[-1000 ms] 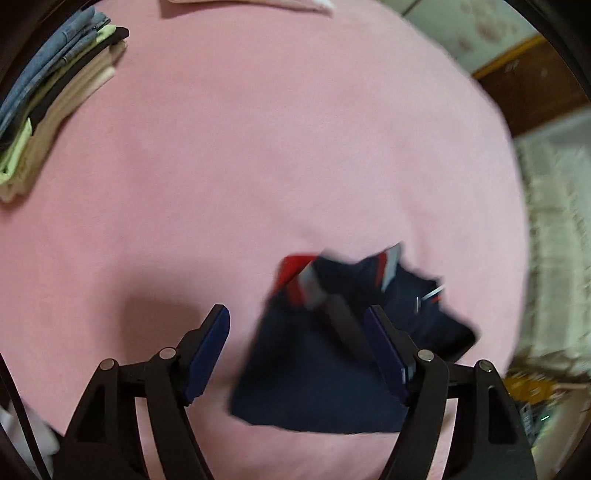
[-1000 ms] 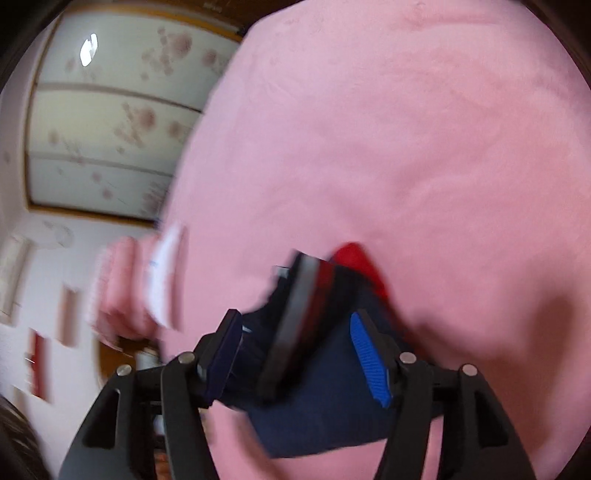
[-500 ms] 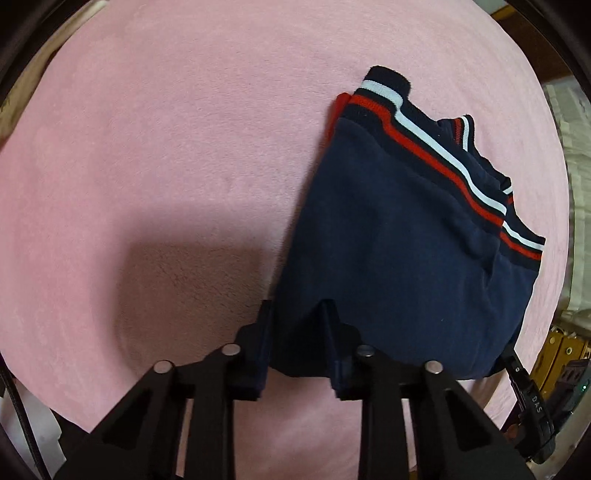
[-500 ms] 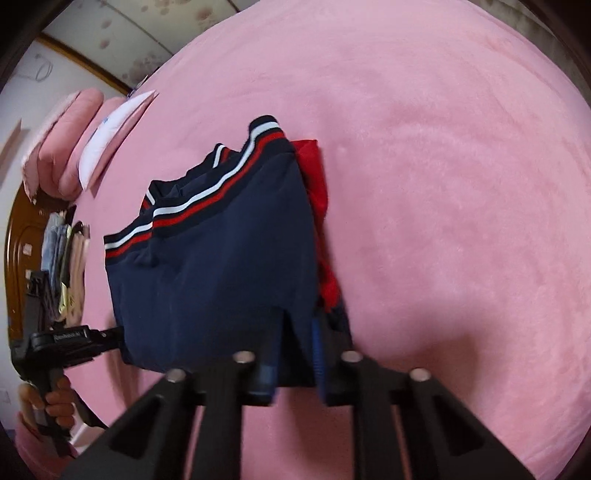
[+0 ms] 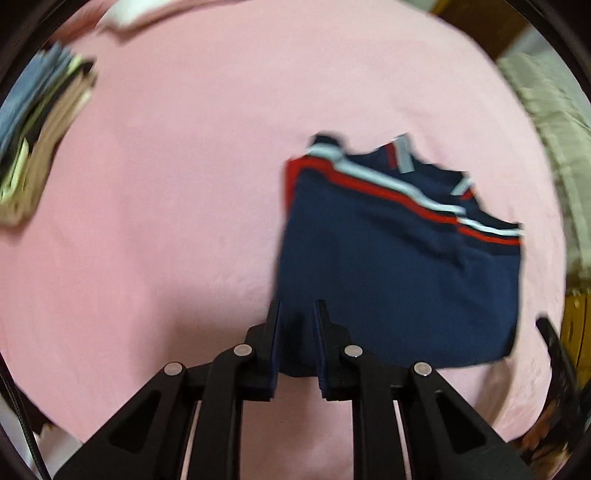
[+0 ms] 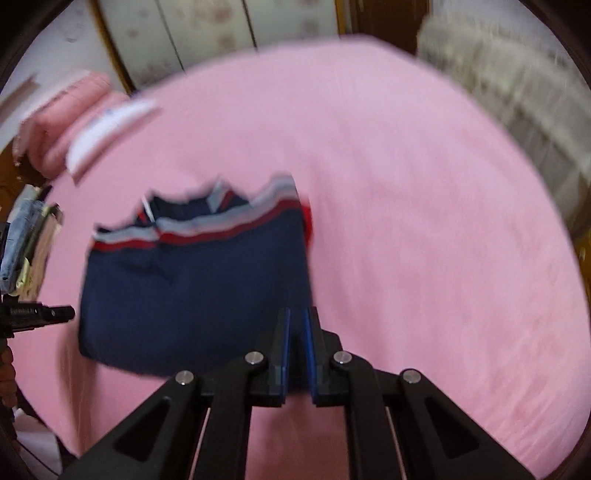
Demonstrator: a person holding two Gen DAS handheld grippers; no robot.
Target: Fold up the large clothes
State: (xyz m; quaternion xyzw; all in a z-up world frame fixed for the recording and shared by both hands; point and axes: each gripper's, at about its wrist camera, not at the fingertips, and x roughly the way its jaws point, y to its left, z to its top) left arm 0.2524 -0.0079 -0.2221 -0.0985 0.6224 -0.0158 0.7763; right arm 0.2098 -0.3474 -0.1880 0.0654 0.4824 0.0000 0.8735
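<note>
Item: navy garment (image 5: pixel 399 280), folded into a rough rectangle, with red and white stripes along its far edge and a red layer showing at one side. It is over the pink bed (image 5: pixel 184 184), nearer your end of it; both views are blurred, so you cannot tell whether it lies flat or hangs just clear of the cover.

Your left hand-held gripper (image 5: pixel 297 314) pinches the garment's near edge at its left corner, fingers (image 5: pixel 271 332) drawn close with navy cloth between them. Your right hand-held gripper (image 6: pixel 296 321) pinches the near edge at the opposite corner (image 6: pixel 207 288), its blue pads (image 6: pixel 285 343) nearly together on the fabric.

Surroundings: a stack of folded clothes (image 5: pixel 33 140) in blue, green, black and cream lies at the bed's far left. Pink pillows (image 6: pixel 55 129) and a white folded item (image 6: pixel 110 129) sit at the far end. A cream knitted blanket (image 6: pixel 517 96) lies past the bed's right edge. Floral-patterned panels (image 6: pixel 207 33) stand behind.
</note>
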